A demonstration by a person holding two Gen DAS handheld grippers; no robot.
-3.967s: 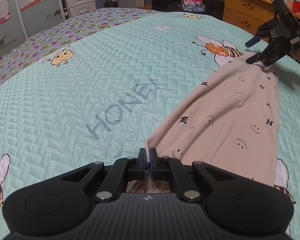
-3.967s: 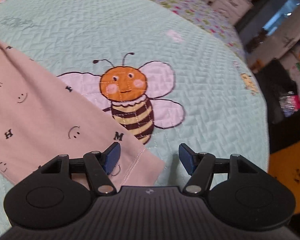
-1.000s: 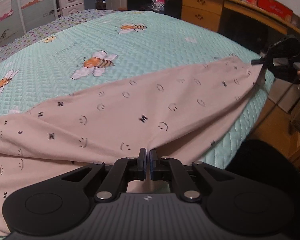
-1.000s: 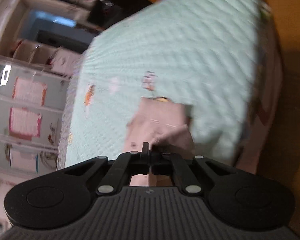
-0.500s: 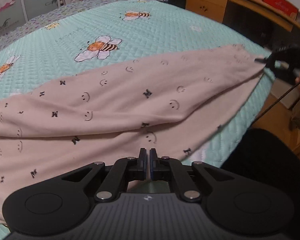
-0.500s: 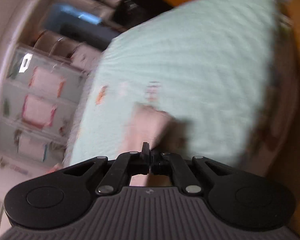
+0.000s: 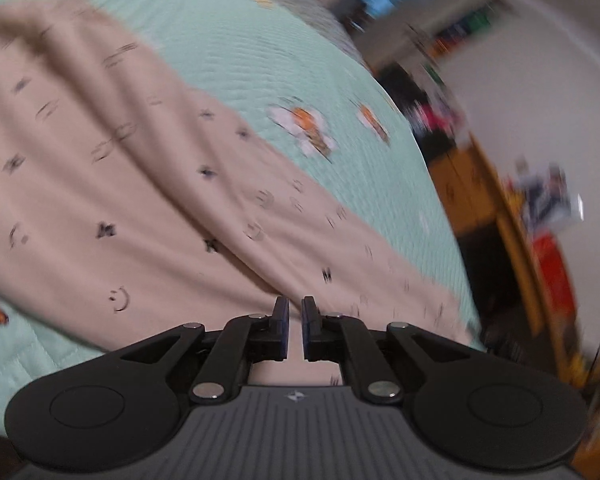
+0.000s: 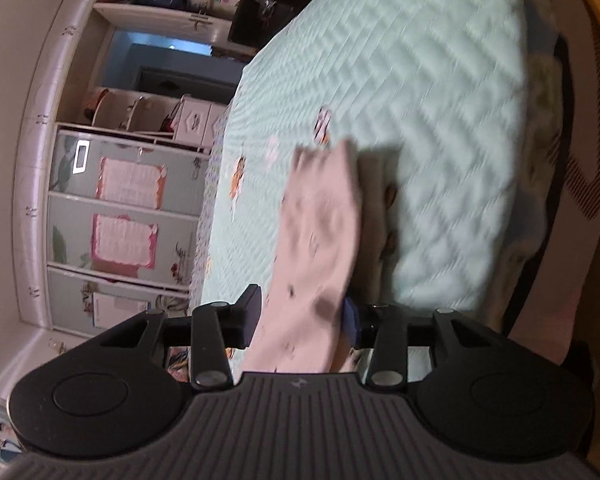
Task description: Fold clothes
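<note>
A pink garment printed with smileys and letters lies folded over itself on the mint bee-pattern quilt. My left gripper hovers over the garment's near edge. Its jaws are opening, with a narrow gap showing and no cloth pinched between the pads. In the right wrist view the garment runs from the quilt up between my right gripper's fingers. Those jaws are opening wide. The cloth hangs slack against the right pad and clear of the left pad.
A wooden desk stands past the bed's right edge in the left wrist view. In the right wrist view a wardrobe with pink panels and white drawers stand beyond the bed. The bed's side drops away on the right.
The left gripper has rolled and swung across the garment, and its pads have parted slightly off the cloth. The right gripper has sunk towards the bed and its jaws have sprung apart.
</note>
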